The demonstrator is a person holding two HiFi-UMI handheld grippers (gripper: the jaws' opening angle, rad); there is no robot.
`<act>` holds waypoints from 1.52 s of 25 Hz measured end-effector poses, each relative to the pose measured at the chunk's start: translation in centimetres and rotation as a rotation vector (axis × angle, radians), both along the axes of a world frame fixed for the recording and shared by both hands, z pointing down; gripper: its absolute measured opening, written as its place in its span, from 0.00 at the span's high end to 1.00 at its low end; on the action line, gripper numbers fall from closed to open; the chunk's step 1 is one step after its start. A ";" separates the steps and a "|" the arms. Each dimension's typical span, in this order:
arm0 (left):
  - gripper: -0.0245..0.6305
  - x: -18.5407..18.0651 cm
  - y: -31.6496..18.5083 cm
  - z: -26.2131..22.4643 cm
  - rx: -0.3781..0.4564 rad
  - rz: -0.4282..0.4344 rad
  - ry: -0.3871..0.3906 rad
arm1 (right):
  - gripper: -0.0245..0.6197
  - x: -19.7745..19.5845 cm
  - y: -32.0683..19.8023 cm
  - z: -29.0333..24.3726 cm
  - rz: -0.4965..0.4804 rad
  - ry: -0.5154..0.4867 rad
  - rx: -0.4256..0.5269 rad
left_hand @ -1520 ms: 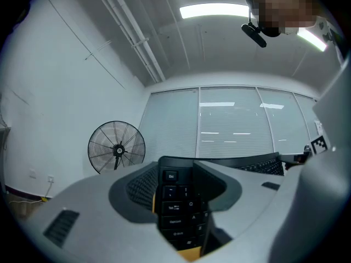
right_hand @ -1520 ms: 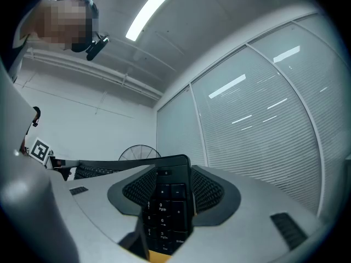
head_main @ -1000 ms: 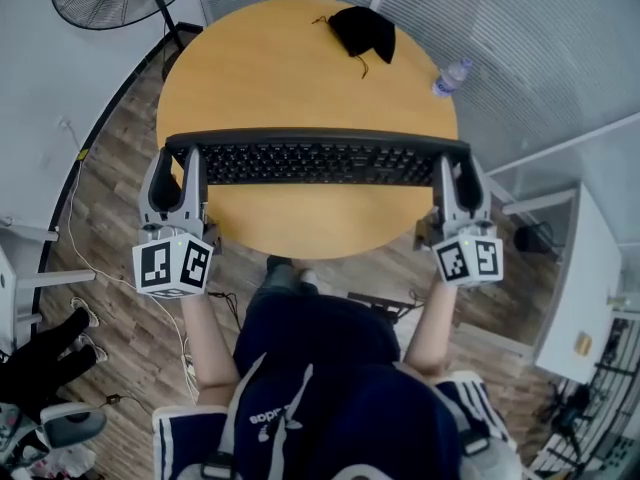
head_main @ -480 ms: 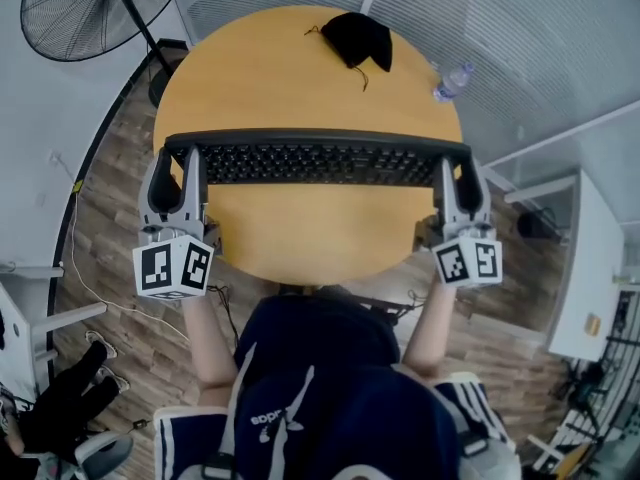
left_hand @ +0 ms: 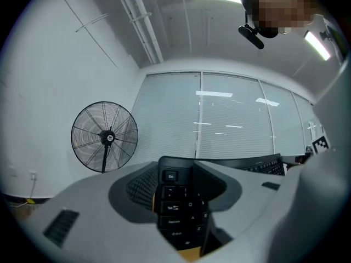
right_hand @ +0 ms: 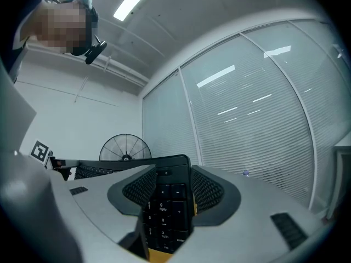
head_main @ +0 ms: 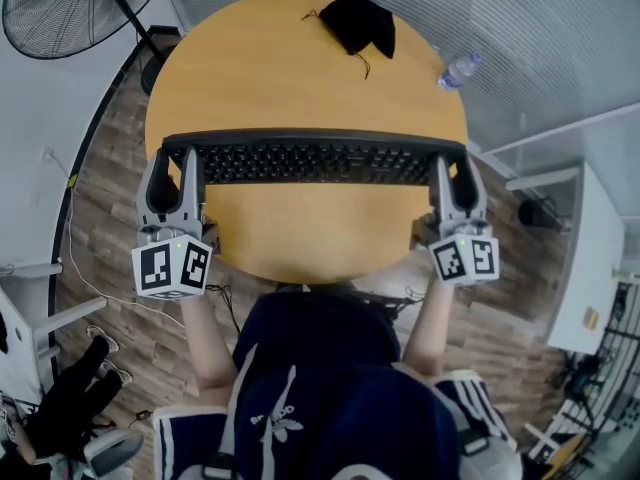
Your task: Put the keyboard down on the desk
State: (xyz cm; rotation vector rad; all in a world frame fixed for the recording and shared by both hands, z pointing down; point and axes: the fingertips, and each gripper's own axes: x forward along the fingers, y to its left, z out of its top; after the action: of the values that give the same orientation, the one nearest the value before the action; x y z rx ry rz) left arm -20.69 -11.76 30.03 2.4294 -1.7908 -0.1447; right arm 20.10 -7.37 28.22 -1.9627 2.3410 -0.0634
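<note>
Near edge of the round table [head_main: 300, 238]: the person's lap [head_main: 320, 368]. Left gripper [head_main: 172, 158], jaws closed on the Esc end of the keyboard [head_main: 315, 160]. Right gripper [head_main: 452, 163], jaws closed on the number-pad end. The keyboard lies level across the table's near half, reaching almost to the left and right edges; contact with the tabletop cannot be told. Far edge: black pouch [head_main: 362, 23]. By the far right edge: bottle [head_main: 457, 70]. Beyond the far left: floor fan [head_main: 60, 8].
</note>
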 end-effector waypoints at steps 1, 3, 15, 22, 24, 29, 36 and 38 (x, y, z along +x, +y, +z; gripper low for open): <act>0.68 0.0 0.0 0.0 0.001 -0.002 -0.002 | 0.67 0.1 -0.1 0.1 -0.006 0.003 -0.001; 0.68 0.4 -0.1 -0.2 0.005 -0.007 -0.005 | 0.67 0.4 -0.5 0.1 -0.019 0.008 0.000; 0.68 0.7 0.4 -0.1 -0.002 -0.016 -0.004 | 0.67 1.1 -1.0 -0.1 -0.034 0.014 0.008; 0.68 1.2 0.7 1.5 -0.044 -0.003 0.004 | 0.67 1.2 -0.1 0.5 -0.024 0.024 -0.014; 0.68 1.2 0.6 2.2 -0.054 0.005 -0.005 | 0.67 1.2 0.0 1.4 -0.023 0.021 -0.027; 0.68 1.4 1.0 4.4 -0.100 0.005 -0.015 | 0.67 2.0 0.4 4.4 -0.012 -0.014 -0.066; 0.68 1.5 2.0 6.1 -0.154 0.003 -0.039 | 0.67 2.2 1.5 7.0 -0.007 -0.044 -0.107; 0.68 1.6 2.0 6.5 -0.165 0.005 -0.042 | 0.67 2.5 1.8 7.9 -0.003 -0.059 -0.121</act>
State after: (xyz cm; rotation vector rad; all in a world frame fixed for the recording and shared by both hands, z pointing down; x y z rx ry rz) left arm -19.12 -9.71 36.57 2.3382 -1.7386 0.0534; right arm 22.57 -5.61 36.11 -1.9808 2.3547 -0.2651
